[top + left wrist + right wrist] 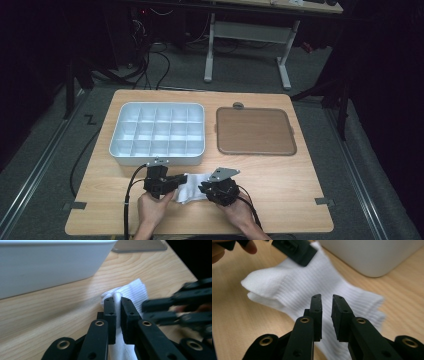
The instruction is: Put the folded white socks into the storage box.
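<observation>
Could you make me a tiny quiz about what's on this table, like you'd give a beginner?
1. True or false: the left tongs pinch the white sock.
2. Which lies to the right of the white divided tray in the high view? A) brown flat tray B) a cup C) a book
3. What shows in the gap between the jaws of the right tongs?

Key: 1 true. 2 A. 3 the sock's fabric; the jaws stand slightly apart, not pressing it.
</observation>
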Motion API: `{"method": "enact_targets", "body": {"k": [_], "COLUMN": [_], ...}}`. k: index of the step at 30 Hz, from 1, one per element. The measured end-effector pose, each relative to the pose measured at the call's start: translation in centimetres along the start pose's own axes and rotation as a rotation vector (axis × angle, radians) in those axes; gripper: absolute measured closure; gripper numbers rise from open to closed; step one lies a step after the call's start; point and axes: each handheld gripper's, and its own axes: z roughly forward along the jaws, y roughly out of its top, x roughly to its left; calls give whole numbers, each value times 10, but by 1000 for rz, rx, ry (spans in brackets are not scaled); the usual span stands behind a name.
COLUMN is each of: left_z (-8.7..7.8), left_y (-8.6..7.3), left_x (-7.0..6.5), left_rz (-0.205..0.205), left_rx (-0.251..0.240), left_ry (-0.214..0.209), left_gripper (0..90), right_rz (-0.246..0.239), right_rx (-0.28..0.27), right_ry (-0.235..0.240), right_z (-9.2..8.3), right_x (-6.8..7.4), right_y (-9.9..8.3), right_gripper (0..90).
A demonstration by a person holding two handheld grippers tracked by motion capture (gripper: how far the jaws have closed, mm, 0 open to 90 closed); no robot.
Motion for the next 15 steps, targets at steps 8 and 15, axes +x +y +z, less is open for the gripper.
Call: {"method": "enact_targets", "body": {"k": [8, 15], "left_z": [1, 1], "left_y": [1, -1], "left_x": [3, 6], "left_rz": [-10, -14], "left_rx": [-6, -4], "left_ry": [8, 20], "left_gripper": [842, 841], "right_rz": [87, 223], "right_rx": [-24, -9], "right_ry": [-107, -95], "right_z": [-23, -27], "right_x": [-25, -46], "right_y": [-5, -26], "right_gripper": [667, 600]}}
